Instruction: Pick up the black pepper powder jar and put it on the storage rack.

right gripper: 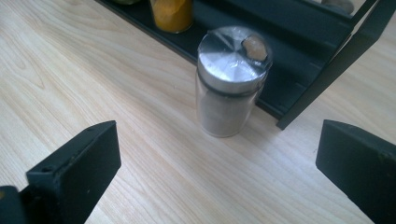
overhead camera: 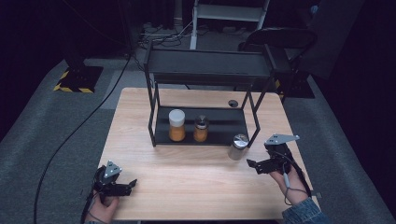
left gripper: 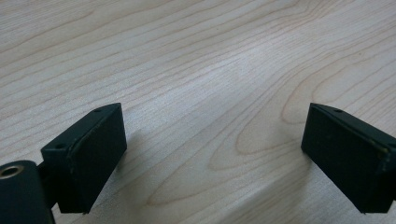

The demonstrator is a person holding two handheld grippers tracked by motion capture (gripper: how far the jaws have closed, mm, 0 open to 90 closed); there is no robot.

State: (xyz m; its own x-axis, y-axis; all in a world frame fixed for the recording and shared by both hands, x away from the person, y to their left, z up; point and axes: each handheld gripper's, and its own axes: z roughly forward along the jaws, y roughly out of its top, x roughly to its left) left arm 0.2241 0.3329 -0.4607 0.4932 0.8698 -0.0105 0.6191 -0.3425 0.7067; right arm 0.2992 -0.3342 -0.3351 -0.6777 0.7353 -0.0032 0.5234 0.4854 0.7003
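Wooden table, high view. Black two-tier rack stands at the table's 12 o'clock half. On its lower shelf: a white-lidded jar with orange contents, and just beside it at 3 o'clock a smaller dark-capped jar, also orange inside. Both upright.

Shaker with a flat metal lid stands upright on the table, off the rack, just at 6 o'clock of the rack's front right leg. Glass body, pale contents. In the right gripper view the shaker sits ahead, between the lines of the two jaws but beyond their tips, not touched. Its lid shows a small brownish spot near the rim. Whether the shaker touches the rack's base edge cannot be told.

Right gripper sits at 4 o'clock of the shaker, near it, jaws spread wide and nothing between them. It is held in a hand coming in from the table's 5 o'clock corner, denim cuff at the wrist.

Left gripper is at the table's 7 o'clock corner, well apart from the shaker and rack. Left gripper view: jaws wide, bare wood grain between them, tips low over the table; contact with the wood unclear.
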